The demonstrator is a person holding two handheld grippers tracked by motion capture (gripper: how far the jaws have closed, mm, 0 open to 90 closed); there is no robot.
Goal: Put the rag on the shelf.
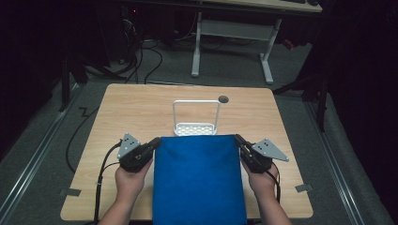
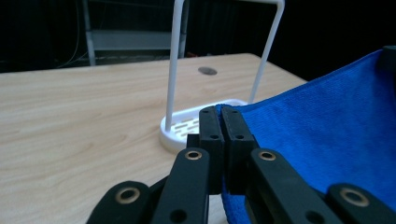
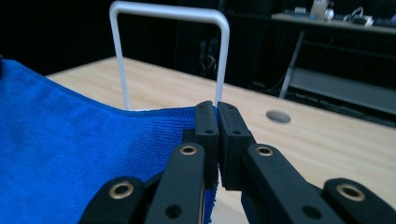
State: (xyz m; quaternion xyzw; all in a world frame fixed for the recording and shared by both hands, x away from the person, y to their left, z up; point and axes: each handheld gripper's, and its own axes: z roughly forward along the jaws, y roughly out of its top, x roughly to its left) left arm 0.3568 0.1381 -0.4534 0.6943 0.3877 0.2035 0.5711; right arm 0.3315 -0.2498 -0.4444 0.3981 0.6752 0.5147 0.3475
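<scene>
The left gripper (image 1: 152, 144) has its two black jaws pressed together on the far left corner of the blue cloth (image 1: 199, 180), and in the left gripper view a thin edge of the cloth shows between them. The right gripper (image 1: 239, 141) is clamped in the same way on the far right corner. The cloth is stretched between both grippers and hangs down toward the near edge of the wooden table (image 1: 136, 108). Just behind the cloth's far edge stands a white rack (image 1: 196, 119), with a perforated base and a tall wire loop. Near the rack, a small round hole (image 1: 223, 99) is in the tabletop.
</scene>
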